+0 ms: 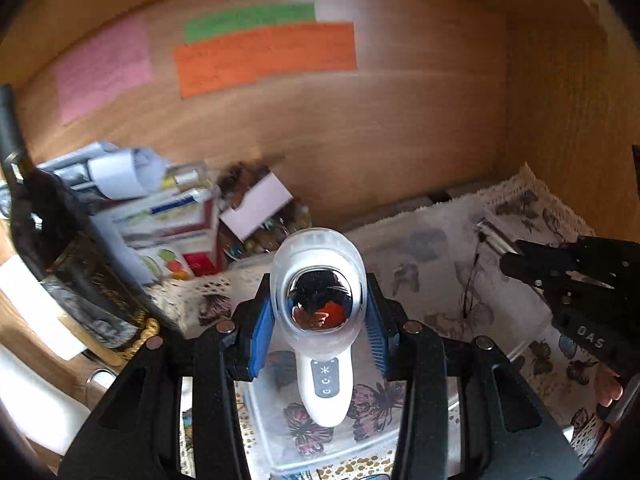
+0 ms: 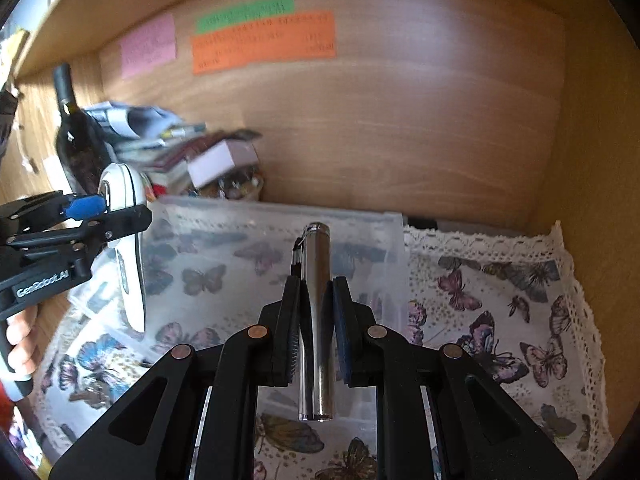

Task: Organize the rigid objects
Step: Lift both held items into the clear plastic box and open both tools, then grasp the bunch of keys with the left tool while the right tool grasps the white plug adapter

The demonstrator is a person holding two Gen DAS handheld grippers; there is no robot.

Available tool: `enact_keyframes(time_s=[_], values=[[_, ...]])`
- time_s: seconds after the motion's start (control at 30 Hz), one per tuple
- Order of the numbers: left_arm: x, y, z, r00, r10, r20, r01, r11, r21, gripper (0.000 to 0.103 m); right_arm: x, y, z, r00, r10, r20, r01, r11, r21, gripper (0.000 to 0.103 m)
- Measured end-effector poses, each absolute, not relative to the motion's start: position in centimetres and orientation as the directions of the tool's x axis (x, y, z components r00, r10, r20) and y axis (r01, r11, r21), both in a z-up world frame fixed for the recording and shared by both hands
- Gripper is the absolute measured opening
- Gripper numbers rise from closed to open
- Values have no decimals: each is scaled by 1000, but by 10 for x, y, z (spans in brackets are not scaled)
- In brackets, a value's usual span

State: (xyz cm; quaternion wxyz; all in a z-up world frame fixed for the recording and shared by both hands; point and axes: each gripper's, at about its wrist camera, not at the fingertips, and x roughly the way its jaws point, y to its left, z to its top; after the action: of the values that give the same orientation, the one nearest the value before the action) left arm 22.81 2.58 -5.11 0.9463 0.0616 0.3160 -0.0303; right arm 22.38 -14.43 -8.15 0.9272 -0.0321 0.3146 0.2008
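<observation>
Cluttered boxes (image 1: 168,220) and a wine bottle (image 2: 74,128) crowd ten o'clock; the left gripper (image 1: 318,320), marked "GeaRobot.AI", clamps a white handheld device (image 1: 318,308), and the right gripper (image 2: 316,320) clamps a steel cylinder (image 2: 316,300).

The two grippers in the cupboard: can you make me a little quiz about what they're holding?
1. True or false: the left gripper holds the white handheld device.
2. What is clamped in the right gripper? A) wine bottle B) silver metal cylinder C) orange note
3. Fill in: the cloth on the shelf is printed with ____.

Key: 1 true. 2 B, the silver metal cylinder. 3 butterflies.
</observation>
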Motion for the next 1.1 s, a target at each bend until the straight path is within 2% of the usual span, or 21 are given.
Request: enact_keyframes(time_s=[0.13, 0.27, 0.5, 0.63, 0.77, 0.83, 0.9, 1.03, 1.1], values=[[236, 23, -63, 761, -53, -647, 125, 990, 66, 41, 233, -140, -91, 699, 342, -628, -392, 918, 64, 14], [238, 22, -67, 755, -57, -654, 123, 991, 55, 41, 236, -135, -97, 679, 342, -649, -404, 913, 59, 15], [232, 20, -62, 753, -75, -653, 129, 991, 36, 42, 228, -138, -90, 693, 348, -632, -413, 910, 48, 15], [219, 24, -51, 772, -76, -631, 122, 992, 30, 52, 217, -144, -78, 714, 356, -603, -412, 910, 49, 19], [201, 29, -39, 792, -70, -606, 108, 994, 26, 59, 199, -151, -63, 747, 362, -558, -407, 912, 47, 33], [190, 33, -34, 800, -70, -596, 99, 995, 16, 67, 189, -153, -56, 760, 364, -538, -407, 913, 44, 37], [180, 36, -31, 805, -69, -589, 92, 996, 8, 75, 177, -155, -50, 772, 367, -519, -406, 913, 42, 50], [153, 41, -27, 822, -48, -567, 67, 998, 12, 95, 154, -159, -42, 792, 376, -481, -405, 913, 46, 69], [142, 42, -27, 825, -43, -563, 64, 998, 17, 98, 142, -160, -42, 797, 378, -471, -405, 913, 47, 77]])
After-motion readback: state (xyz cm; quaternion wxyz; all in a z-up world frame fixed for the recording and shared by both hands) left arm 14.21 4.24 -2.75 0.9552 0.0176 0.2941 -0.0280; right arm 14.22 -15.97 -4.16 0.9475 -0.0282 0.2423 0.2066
